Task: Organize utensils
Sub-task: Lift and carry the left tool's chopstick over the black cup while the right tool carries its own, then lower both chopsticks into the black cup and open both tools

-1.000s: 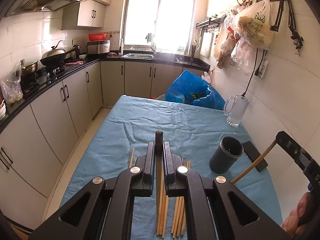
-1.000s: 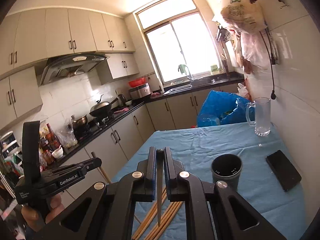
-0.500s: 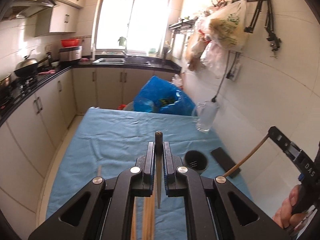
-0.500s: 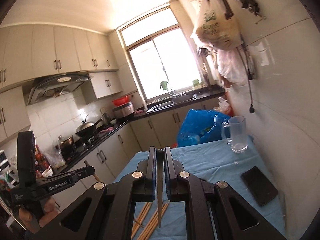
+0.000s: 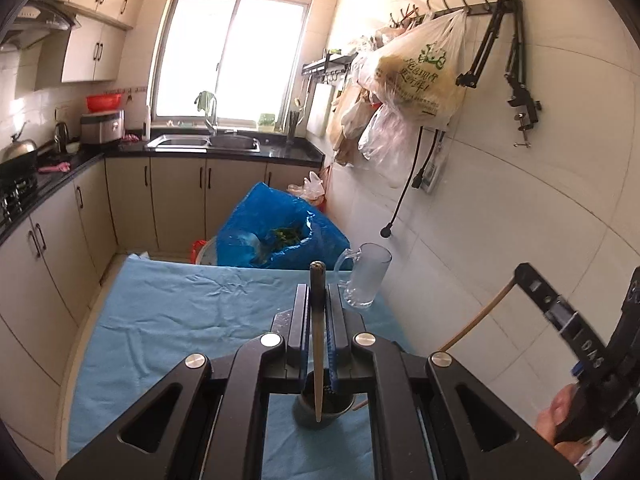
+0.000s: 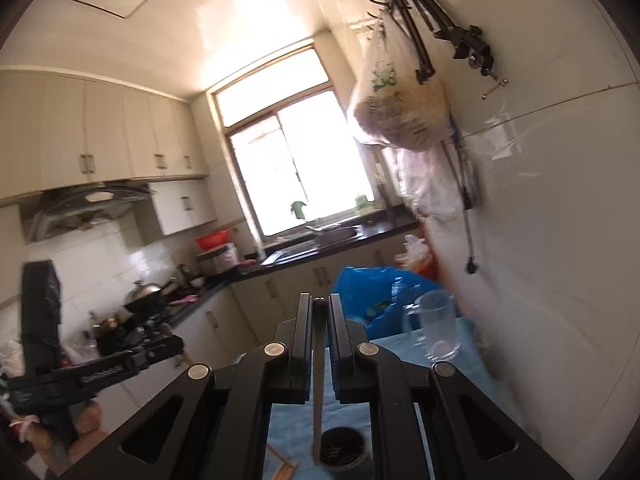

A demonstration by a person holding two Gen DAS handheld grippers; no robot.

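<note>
The left claw (image 5: 318,304) is clenched on a single chopstick (image 5: 317,344), which runs lengthwise between its two fingers: the dark end sticks out just past the fingertips and the pale, thin end points back toward the camera. In the left wrist view that thin end lies in line with the mouth of the dark cylindrical holder (image 5: 324,408), which stands upright on the blue-covered tabletop (image 5: 172,320) directly below the claw; whether the tip reaches the holder cannot be told. The right claw (image 6: 319,320) is likewise clenched on a second chopstick (image 6: 318,380), held the same way, dark end forward between the fingers and thin end hanging back above the holder (image 6: 340,452) as seen from that camera. A few loose chopsticks (image 6: 286,466) lie on the blue cloth just left of the holder in the right wrist view. A clear glass mug (image 5: 366,276) stands farther along the tabletop near the tiled wall, and a blue bag (image 5: 276,236) sits beyond the far edge.
</note>
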